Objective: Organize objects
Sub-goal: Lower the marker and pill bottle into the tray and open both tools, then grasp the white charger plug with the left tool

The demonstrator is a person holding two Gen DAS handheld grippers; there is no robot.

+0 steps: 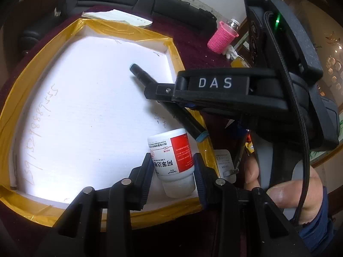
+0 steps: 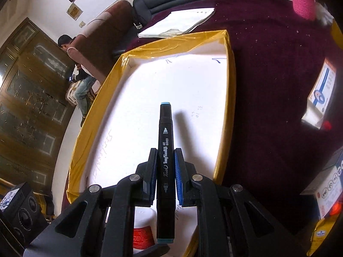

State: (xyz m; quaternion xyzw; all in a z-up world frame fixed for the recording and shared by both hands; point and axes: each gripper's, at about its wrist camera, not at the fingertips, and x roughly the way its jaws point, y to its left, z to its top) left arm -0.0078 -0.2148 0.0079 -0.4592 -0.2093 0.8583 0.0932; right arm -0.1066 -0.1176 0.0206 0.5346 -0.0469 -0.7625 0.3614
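Gripping bottle (image 1: 173, 160) and marker (image 2: 165, 150) over the tray (image 1: 25, 81), both grippers (image 1: 171, 167) (image 2: 165, 167) crowd one corner; the marker could knock the bottle.

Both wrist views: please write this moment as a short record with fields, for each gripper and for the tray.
left gripper: shut on the medicine bottle, a white bottle with a red label, over the tray
right gripper: shut on the marker, black with teal ends, pointing over the tray
tray: white foam, rim taped yellow, nothing seen lying loose inside
surface: dark red cloth
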